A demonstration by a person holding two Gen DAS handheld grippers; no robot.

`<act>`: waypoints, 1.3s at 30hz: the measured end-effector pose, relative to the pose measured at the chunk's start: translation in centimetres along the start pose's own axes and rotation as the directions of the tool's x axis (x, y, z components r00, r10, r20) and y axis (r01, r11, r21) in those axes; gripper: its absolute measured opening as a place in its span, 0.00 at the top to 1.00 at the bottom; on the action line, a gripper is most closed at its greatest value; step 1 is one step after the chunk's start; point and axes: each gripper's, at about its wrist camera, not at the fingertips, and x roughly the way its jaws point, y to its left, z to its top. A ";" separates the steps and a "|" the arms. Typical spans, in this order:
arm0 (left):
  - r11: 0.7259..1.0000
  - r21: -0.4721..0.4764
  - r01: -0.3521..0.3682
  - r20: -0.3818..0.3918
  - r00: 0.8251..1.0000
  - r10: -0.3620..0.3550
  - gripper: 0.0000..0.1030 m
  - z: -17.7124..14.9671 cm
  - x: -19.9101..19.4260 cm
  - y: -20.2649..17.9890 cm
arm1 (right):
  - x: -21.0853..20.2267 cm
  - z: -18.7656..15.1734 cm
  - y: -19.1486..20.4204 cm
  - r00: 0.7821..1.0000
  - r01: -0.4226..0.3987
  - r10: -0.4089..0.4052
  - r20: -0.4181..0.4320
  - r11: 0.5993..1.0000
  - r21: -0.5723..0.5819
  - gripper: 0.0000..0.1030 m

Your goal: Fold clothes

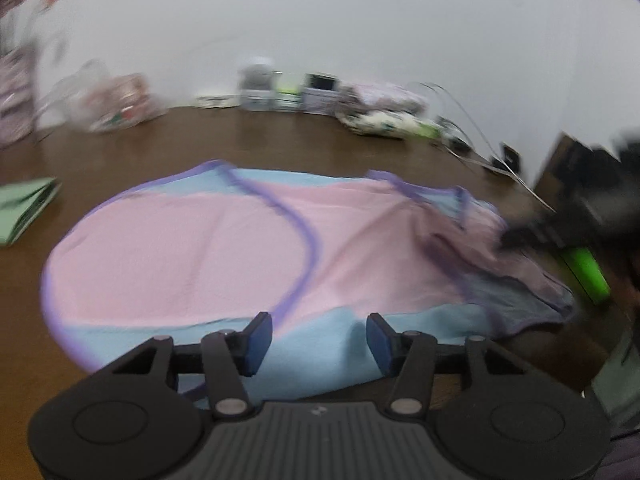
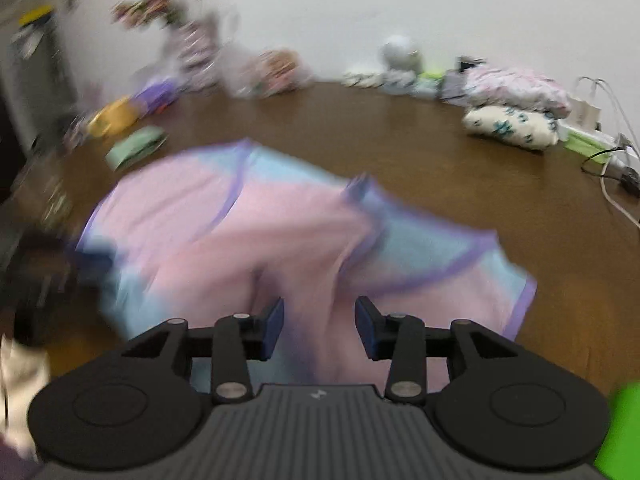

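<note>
A pink and light-blue garment point(image 1: 192, 256) with purple trim lies spread on the brown table point(image 1: 280, 140). My left gripper point(image 1: 319, 340) hovers over its near blue edge, jaws open, with no cloth pinched. In the left wrist view the other gripper point(image 1: 560, 236) shows as a dark blur at the garment's rumpled right end. In the right wrist view the garment point(image 2: 280, 240) is bunched. A pink fold rises toward my right gripper point(image 2: 320, 328), whose jaws stand open with the pads off the cloth. The picture is blurred.
A green packet point(image 1: 24, 208) lies left of the garment. Folded clothes point(image 2: 516, 108) are stacked at the back right, with cables point(image 2: 612, 184) beside them. Bags, boxes and small items point(image 1: 264, 88) line the white wall. A yellow thing point(image 2: 112, 118) sits at the far left.
</note>
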 end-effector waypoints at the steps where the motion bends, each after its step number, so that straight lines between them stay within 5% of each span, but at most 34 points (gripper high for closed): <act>1: 1.000 -0.012 -0.011 -0.004 1.000 0.011 0.52 -0.2 -0.1 0.5 | -0.3 -1.1 0.5 1.000 0.012 -0.012 -0.019 1.000 -0.007 0.62; 2: 0.999 -0.024 -0.021 -0.007 1.000 0.021 0.54 -0.3 -0.2 1.1 | -0.4 -1.8 0.8 0.999 0.038 -0.038 -0.036 0.999 -0.009 0.65; 5: 0.999 -0.028 -0.045 -0.013 0.999 0.045 0.67 -0.7 -0.4 1.8 | -0.5 -3.4 0.9 0.995 0.086 -0.086 -0.042 0.996 -0.005 0.96; 9: 0.999 -0.037 -0.029 -0.023 0.999 0.028 0.85 -1.1 -0.9 2.4 | -1.3 -3.7 -1.2 0.978 0.205 -0.202 -0.057 0.977 0.058 0.98; 13: 0.999 -0.049 -0.022 -0.027 0.999 0.021 0.86 -1.2 -1.3 2.8 | -2.4 -3.6 -1.9 0.961 0.274 -0.270 -0.057 0.957 0.092 0.94; 17: 0.999 -0.041 0.005 -0.016 1.000 -0.006 0.83 -0.5 -1.3 2.2 | -3.6 -2.4 -0.2 0.990 0.128 -0.132 0.047 0.990 0.065 0.59; 18: 0.999 -0.038 0.001 -0.017 1.000 -0.001 0.78 -0.3 -1.0 2.0 | -3.4 -2.0 0.3 0.994 0.090 -0.093 0.066 0.995 0.048 0.59; 22: 0.999 -0.039 -0.011 -0.038 0.999 0.009 0.80 0.1 -0.1 1.9 | 0.0 -0.6 2.4 0.996 0.062 -0.060 0.070 0.998 -0.019 0.61; 23: 0.999 -0.042 -0.013 -0.044 0.999 0.011 0.82 0.0 0.0 2.0 | 1.0 -0.3 2.4 0.996 0.059 -0.058 0.063 0.998 -0.016 0.70; 24: 0.999 -0.044 -0.015 -0.046 0.999 0.013 0.84 0.0 0.0 2.0 | 1.8 -0.1 2.3 0.997 0.054 -0.054 0.055 0.999 0.006 0.92; 25: 0.999 -0.048 -0.016 -0.049 0.999 0.014 0.87 -0.1 0.0 2.1 | 2.5 0.0 2.0 0.998 0.051 -0.052 0.020 0.998 0.031 0.97; 31: 0.998 -0.068 -0.016 -0.058 0.998 0.013 0.90 -0.2 -0.2 2.6 | -0.7 -1.4 3.0 0.998 -0.049 0.049 -0.036 0.999 0.011 0.97; 34: 0.998 -0.064 -0.020 -0.057 0.998 0.016 0.89 -0.1 -0.2 2.7 | -0.3 -1.4 3.1 0.997 -0.044 0.046 -0.055 0.999 0.028 0.93; 35: 0.998 -0.065 -0.024 -0.057 0.998 0.021 0.89 -0.2 -0.2 2.7 | -0.4 -1.2 3.2 0.998 -0.040 0.042 -0.051 0.999 0.029 0.87; 37: 0.997 -0.068 -0.029 -0.056 0.998 0.026 0.89 -0.2 -0.3 2.8 | -1.7 -0.9 2.8 0.999 -0.045 0.045 0.004 0.998 0.037 0.57; 39: 0.997 -0.072 -0.026 -0.052 0.998 0.022 0.89 -0.3 -0.3 2.9 | -2.6 -0.7 1.8 0.998 -0.018 0.016 0.062 0.999 0.042 0.52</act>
